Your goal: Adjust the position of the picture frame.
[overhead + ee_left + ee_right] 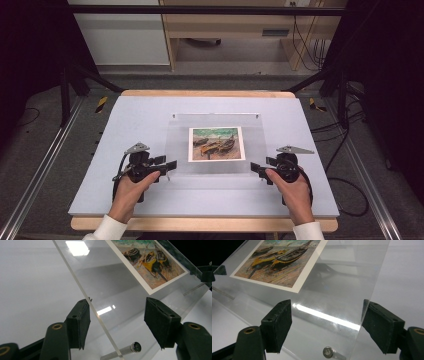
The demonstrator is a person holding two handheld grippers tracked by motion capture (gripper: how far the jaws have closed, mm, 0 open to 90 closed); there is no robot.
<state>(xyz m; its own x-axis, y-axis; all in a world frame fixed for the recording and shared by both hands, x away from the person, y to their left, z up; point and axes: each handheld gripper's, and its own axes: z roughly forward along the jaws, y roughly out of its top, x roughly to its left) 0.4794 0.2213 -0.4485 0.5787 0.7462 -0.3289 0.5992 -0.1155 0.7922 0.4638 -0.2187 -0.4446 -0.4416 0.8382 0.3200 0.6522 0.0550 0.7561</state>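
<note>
I am setting up a two-handed pick of the clear sheet (pixel 215 170), which lies flat in the middle of the table (pixel 145 112) with the boat print (pixel 216 144) at its centre.

On the left, the left gripper (pixel 170 165) sits at the sheet's near left corner. In the left gripper view its claw is spread. The sheet's edge runs up between the two pads, close against one of them, and the other pad stands well clear with nothing pinched. A small metal pin (pixel 130 348) lies just beside that corner. I judge that the bite should land on bare plastic beside the pin, not on it. The pads should also go in deep enough that the thin edge cannot slide out.

On the right, the right gripper (pixel 256 168) mirrors this at the near right corner. Its claw is also spread, one pad over the sheet and the other at its edge, with no grip made. A second pin (pixel 328 351) shows between the pads, low in the right gripper view. I want both claws to close together and evenly. If one bites first, the sheet may pivot and the print may shift.

As for pose, my left hand (pixel 131 192) comes in from the near edge with the forearm angled inward, and its gripper lies low, pointing right along the sheet's near edge. My right hand (pixel 295 192) does the same from the other side, pointing left. The two grippers are level with each other, with the print between and beyond them.
</note>
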